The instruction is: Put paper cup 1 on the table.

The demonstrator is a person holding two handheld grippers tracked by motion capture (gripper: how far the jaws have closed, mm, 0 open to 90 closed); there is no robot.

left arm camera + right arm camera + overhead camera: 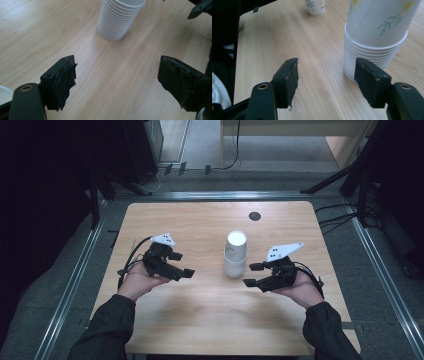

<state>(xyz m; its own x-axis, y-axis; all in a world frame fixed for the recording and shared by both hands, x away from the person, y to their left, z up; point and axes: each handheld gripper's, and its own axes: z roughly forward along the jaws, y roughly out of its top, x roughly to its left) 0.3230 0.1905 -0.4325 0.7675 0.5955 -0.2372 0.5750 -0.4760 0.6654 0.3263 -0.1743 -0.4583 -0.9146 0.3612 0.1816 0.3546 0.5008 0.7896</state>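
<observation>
Approach stage, by the look of it: closing in on the stack of paper cups from both sides, nothing gripped yet. Stack standing upside down on the table, between the two grippers, nearer the right one.

Right gripper: jaws partly open, empty; stack just ahead and slightly to the side of the far jaw in the right gripper view, the rolled rims close by that jaw's tip but apparently not touching. Left gripper: jaws spread wide, empty, pointing at the stack from well apart, bare wood in between.

Next move, probably: steadying the lower cups with one gripper and pinching the top cup with the other, which calls for aligning the jaws around the thin wall and squeezing gently, since paper crushes and a nested stack tips or lifts whole.

Around: a single flowered cup far off beyond the right gripper; a small dark round disc on the table past the stack. Neither in the path. Main hindrance: tight nesting of the cups themselves.
</observation>
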